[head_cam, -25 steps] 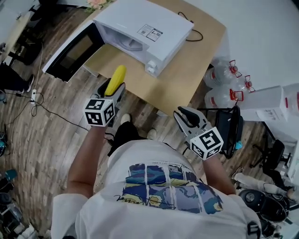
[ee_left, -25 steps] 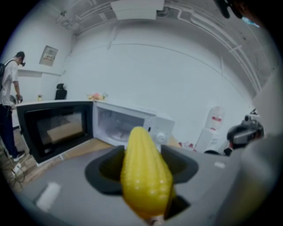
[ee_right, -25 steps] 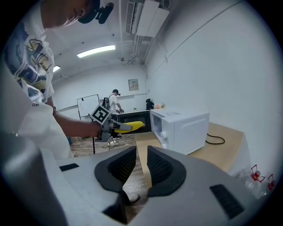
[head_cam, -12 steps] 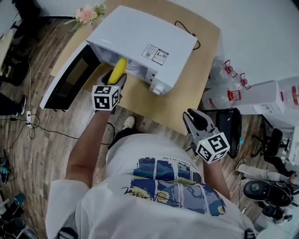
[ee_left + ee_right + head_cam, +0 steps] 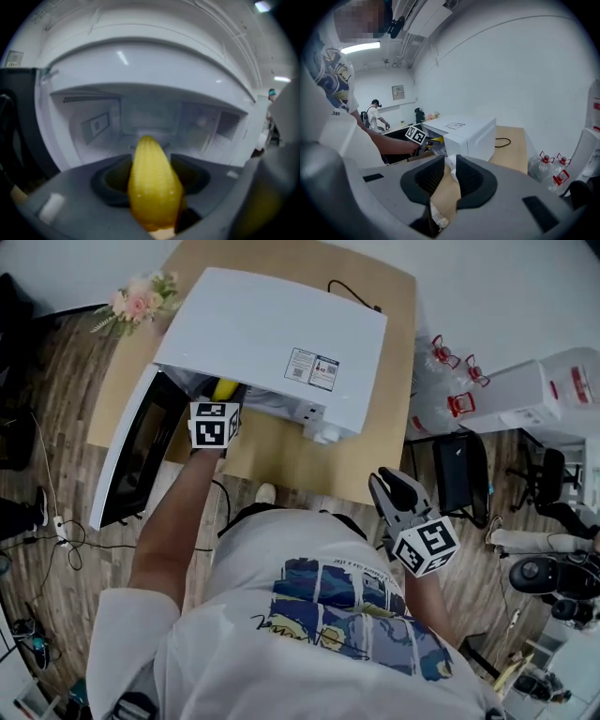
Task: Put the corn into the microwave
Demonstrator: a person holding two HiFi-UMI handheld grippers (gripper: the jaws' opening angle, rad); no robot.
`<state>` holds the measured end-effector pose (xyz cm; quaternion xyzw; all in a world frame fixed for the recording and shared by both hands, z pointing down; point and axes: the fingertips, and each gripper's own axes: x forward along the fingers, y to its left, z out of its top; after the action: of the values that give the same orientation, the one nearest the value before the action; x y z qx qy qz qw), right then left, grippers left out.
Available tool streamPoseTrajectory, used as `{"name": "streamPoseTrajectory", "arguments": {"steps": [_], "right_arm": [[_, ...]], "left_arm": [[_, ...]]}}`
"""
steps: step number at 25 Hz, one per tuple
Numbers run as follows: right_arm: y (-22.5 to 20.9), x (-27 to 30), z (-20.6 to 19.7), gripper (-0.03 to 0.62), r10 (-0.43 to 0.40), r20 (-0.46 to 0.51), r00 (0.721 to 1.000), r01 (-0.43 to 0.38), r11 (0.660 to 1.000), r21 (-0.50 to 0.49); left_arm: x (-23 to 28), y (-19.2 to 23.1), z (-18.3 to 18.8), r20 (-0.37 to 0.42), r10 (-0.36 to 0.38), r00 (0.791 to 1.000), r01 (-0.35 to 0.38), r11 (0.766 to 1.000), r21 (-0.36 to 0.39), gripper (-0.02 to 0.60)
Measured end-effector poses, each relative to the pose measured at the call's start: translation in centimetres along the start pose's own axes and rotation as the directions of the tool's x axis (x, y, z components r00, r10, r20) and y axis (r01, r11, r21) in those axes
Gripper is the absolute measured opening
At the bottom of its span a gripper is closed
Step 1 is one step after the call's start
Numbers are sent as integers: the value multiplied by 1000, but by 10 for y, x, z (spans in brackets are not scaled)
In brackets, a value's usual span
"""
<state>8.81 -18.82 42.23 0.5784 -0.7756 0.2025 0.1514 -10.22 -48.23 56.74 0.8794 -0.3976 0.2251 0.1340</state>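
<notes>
The yellow corn (image 5: 223,388) is clamped in my left gripper (image 5: 225,397), whose jaws are shut on it. In the left gripper view the corn (image 5: 152,183) points tip first into the white cavity of the microwave (image 5: 150,112). The white microwave (image 5: 272,334) stands on the wooden table (image 5: 375,427), and its dark door (image 5: 131,456) hangs wide open to the left. My right gripper (image 5: 394,486) is held back by my body at the table's near edge. Its jaws stand narrowly apart with nothing between them (image 5: 450,164).
Pink flowers (image 5: 141,298) lie at the table's far left corner. A black cable (image 5: 352,292) runs behind the microwave. Water bottles (image 5: 450,381), a white box (image 5: 562,390) and a black chair (image 5: 459,474) stand to the right of the table. Another person (image 5: 375,115) works farther off.
My left gripper has carried the corn forward from in front of the table into the microwave's opening. The right gripper has stayed low near my body.
</notes>
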Motion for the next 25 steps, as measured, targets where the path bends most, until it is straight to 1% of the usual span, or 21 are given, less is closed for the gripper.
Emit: {"name": "streamPoseTrajectory", "arguments": {"steps": [2,6,11,19,25], "right_arm": [[2,-1,-2,71,-34,-4,999,34,999,20],[2,-3,-4,71,-78,-20,997,79,996,35],[-4,-1,-2,71,-117,-35,992,118,992,33],[-1,7,0,71,-126,-51,991,128,991,28],[0,7,2,72,-126,-50,991,127,992,24]], "left_arm": [[15,6,1,-9,-8,1000,8,1000,22,264],[40,18,2,-28,1,1000,1,998,63,264],[61,23,1,-36,4,999,-1,997,73,264],[75,28,-4,-46,3,999,1,997,76,265],[77,26,-5,-34,6,999,-2,995,99,272]]}}
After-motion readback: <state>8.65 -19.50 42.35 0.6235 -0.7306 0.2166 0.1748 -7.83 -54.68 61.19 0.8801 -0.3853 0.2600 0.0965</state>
